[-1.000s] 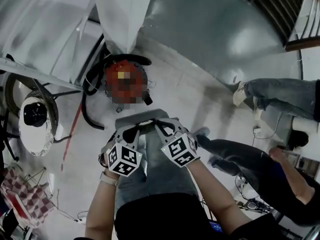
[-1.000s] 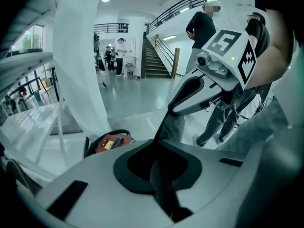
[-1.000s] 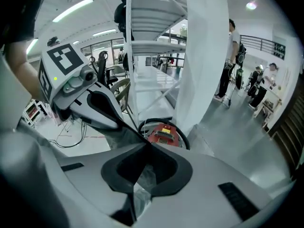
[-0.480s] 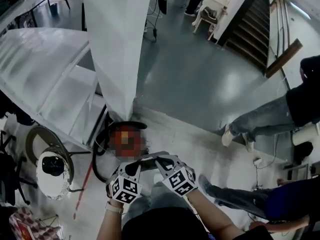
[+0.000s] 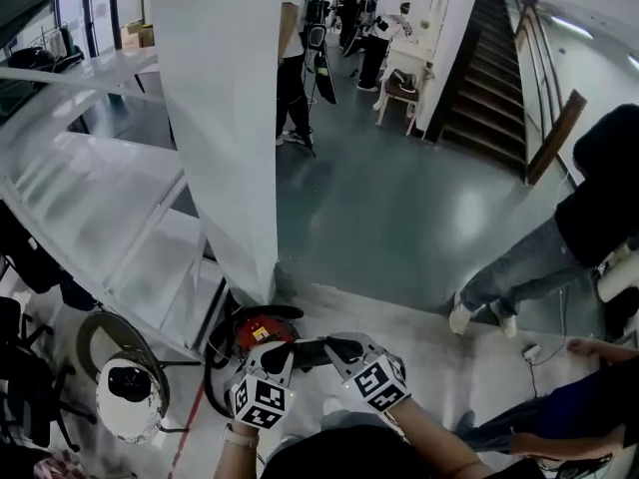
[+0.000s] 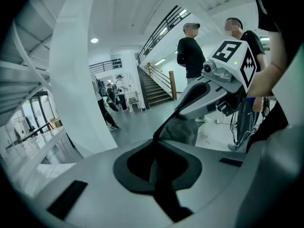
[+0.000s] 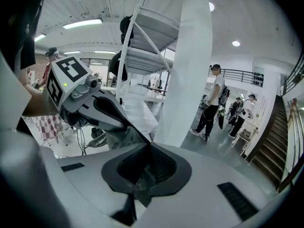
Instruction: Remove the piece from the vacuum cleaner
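Head view: round red vacuum cleaner [image 5: 258, 331], black-rimmed top.

The vacuum cleaner [image 5: 260, 329] is hemmed by the white pillar [image 5: 220, 118] behind and the rack [image 5: 110, 218] at left; open floor [image 5: 399, 218] is found rightward, up to a bystander's legs [image 5: 504, 272].

The vacuum cleaner [image 5: 262, 329] is red and black. The left gripper [image 5: 285, 352] and right gripper [image 5: 334, 350] are grey, with black-and-white square-patterned cubes. The pillar [image 5: 225, 118] is white, and the far floor [image 5: 399, 198] is dark grey-green.
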The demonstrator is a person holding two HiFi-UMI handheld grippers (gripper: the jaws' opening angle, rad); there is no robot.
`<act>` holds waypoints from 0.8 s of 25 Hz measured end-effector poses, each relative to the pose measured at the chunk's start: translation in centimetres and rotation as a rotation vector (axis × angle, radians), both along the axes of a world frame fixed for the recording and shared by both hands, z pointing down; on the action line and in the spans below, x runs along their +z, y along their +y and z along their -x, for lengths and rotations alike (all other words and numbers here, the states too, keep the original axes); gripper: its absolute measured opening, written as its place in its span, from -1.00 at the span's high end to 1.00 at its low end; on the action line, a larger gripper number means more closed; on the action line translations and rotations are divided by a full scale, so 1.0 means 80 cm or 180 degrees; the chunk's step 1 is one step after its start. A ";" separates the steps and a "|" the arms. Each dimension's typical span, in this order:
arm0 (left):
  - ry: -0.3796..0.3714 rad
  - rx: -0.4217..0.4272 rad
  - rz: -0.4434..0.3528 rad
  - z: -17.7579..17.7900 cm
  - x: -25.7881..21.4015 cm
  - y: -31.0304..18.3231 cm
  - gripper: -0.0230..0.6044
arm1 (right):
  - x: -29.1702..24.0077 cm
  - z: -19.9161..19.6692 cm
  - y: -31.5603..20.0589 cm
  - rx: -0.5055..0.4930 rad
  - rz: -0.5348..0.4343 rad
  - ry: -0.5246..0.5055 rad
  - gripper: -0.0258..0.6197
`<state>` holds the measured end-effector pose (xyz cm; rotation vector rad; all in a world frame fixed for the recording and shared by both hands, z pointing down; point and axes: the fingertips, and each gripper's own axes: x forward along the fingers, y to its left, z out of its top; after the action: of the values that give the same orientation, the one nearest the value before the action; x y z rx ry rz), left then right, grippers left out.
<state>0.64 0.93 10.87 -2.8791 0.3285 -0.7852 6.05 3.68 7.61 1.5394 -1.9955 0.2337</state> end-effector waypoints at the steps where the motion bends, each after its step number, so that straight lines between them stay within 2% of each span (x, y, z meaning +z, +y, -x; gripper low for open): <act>1: 0.0013 -0.0006 -0.0035 -0.004 -0.007 0.000 0.83 | -0.007 -0.004 0.001 0.0000 -0.0039 0.0001 0.78; 12: 0.0017 -0.0138 -0.0303 -0.020 -0.049 -0.001 0.83 | -0.048 -0.021 0.004 -0.0071 -0.0329 -0.0055 0.79; 20: -0.0015 -0.0172 -0.0331 -0.023 -0.051 0.006 0.83 | -0.047 -0.023 0.015 -0.0064 -0.0353 -0.0072 0.79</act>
<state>2.49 1.44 6.83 -2.7818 0.4349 -0.7597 7.91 4.87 3.87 1.5902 -2.0715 0.1350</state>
